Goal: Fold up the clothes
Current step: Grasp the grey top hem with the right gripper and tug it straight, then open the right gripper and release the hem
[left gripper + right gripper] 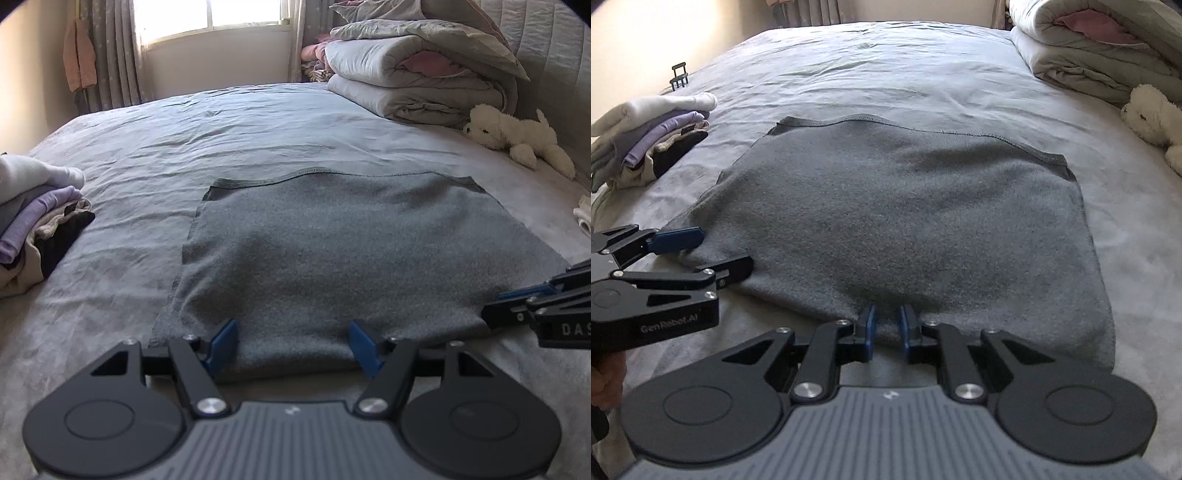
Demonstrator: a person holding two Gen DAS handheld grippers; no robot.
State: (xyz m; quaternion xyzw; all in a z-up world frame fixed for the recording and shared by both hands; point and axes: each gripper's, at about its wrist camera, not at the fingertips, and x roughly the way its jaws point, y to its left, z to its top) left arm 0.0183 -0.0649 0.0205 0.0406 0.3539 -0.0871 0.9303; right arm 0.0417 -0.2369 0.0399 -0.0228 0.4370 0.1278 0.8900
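Charcoal grey fleece garment (332, 254) lying on a pale grey-blue bed (221, 140), black claws showing blue fingertips (868, 332), folded stack (653, 144) showing white, lilac, beige and black, plush dog (517, 136) looking cream-white, folded duvet (417, 81) showing grey with pink

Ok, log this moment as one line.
stage: fold start | grey garment: flat on bed | left hand-held gripper: open at near edge | right hand-held gripper: narrowly open at near edge

The gray garment (332, 251) is soft, fuzzy cloth, like fleece, with a stitched edge. The bed sheet (192, 133) is thin, smooth cloth with wrinkles. The stuffed dog (517, 136) is white and fluffy. The left gripper (293, 345) is matt black plastic with shiny metal screws and blue pads (223, 343).
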